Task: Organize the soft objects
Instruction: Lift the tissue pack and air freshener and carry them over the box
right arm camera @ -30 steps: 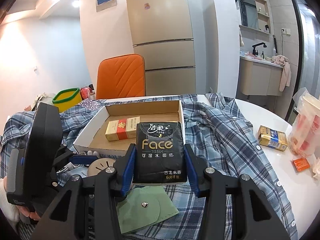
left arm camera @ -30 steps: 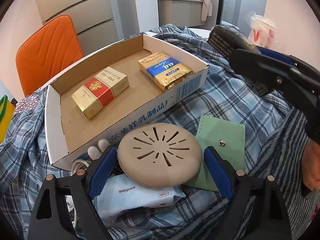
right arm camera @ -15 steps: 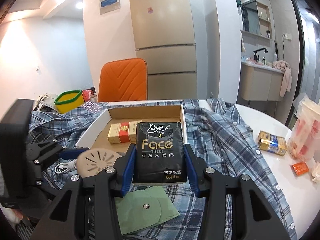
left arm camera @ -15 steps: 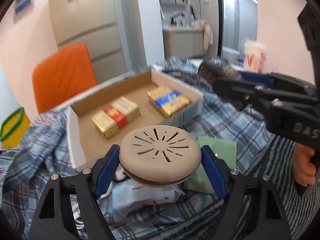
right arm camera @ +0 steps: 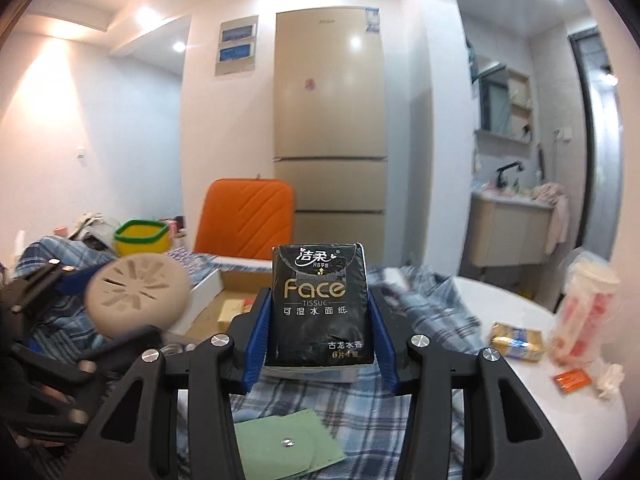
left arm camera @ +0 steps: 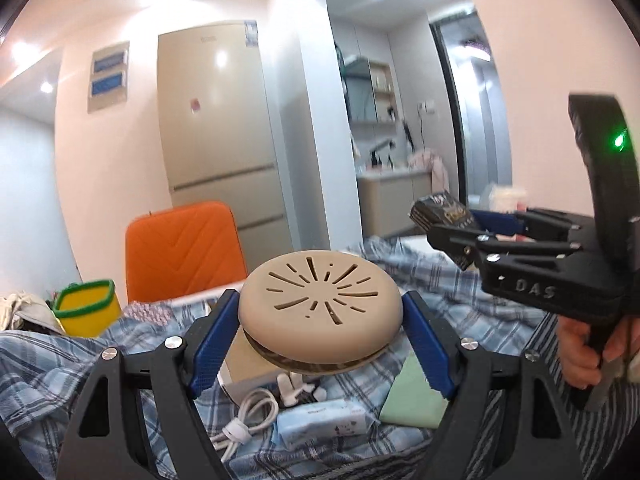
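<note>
Two wrist-mounted fisheye cameras, each looking forward along its own gripper's fingers and only slightly downward, face the beige refrigerator [left arm camera: 218,152] at the far wall. The left view sits left of the right one and catches the right gripper [left arm camera: 452,220] at its right edge. Both share the orange chair [right arm camera: 246,220] before the refrigerator, the plaid cloth [right arm camera: 432,300] close below, and the washbasin alcove to the refrigerator's right.

Beige slotted disc [left arm camera: 320,306], black tissue pack [right arm camera: 320,308] with gold lettering — blue plaid shirt [right arm camera: 432,304], orange chair [right arm camera: 246,218].
</note>
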Demonstrator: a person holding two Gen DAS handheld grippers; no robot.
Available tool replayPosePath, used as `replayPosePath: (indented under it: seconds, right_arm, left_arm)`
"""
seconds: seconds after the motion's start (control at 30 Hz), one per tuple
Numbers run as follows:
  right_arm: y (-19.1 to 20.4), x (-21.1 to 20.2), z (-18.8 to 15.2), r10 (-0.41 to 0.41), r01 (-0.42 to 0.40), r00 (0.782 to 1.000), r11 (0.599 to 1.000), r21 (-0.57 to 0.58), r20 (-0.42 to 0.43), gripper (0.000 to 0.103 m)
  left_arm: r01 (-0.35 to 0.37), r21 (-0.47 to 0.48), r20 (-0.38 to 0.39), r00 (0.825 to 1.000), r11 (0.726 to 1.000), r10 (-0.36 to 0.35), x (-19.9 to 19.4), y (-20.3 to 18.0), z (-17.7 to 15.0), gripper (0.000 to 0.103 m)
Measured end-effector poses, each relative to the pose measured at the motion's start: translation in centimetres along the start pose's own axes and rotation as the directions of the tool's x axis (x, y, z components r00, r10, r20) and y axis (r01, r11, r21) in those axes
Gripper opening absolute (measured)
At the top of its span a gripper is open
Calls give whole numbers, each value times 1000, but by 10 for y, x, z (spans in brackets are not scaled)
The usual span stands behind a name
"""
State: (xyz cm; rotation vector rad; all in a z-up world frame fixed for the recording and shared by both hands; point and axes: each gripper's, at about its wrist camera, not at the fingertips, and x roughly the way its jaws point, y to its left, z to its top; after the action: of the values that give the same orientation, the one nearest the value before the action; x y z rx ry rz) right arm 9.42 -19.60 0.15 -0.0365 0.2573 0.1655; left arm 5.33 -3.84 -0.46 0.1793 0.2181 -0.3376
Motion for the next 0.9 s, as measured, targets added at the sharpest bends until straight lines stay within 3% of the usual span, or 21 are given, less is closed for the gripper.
replayPosePath:
  seconds: [0.2,0.37,0.5,0.63,0.9]
  right_arm:
    - [3,-15,8,-19,18,996,1000,9,89,48]
    - [10,-12,16,-20,21,994,1000,-9,106,48]
    - [18,7,25,-3,7,996,999,-40,94,48]
    - [20,25,42,-15,19,989,999,-26,144,48]
    - [15,77,73,-45,44,987,999,10,151,48]
  left_arm:
    - [-61,-23,66,996,998,63,-8,6,9,80]
    - [-117,-71,108,986,991,125,-4,15,21,80]
    - [-169,-99,135,974,981,181,6,20,29,80]
    - [-198,-139,156,963,970,219,17,31,35,80]
    - [-245,-125,175,948,961,265,55,35,48,80]
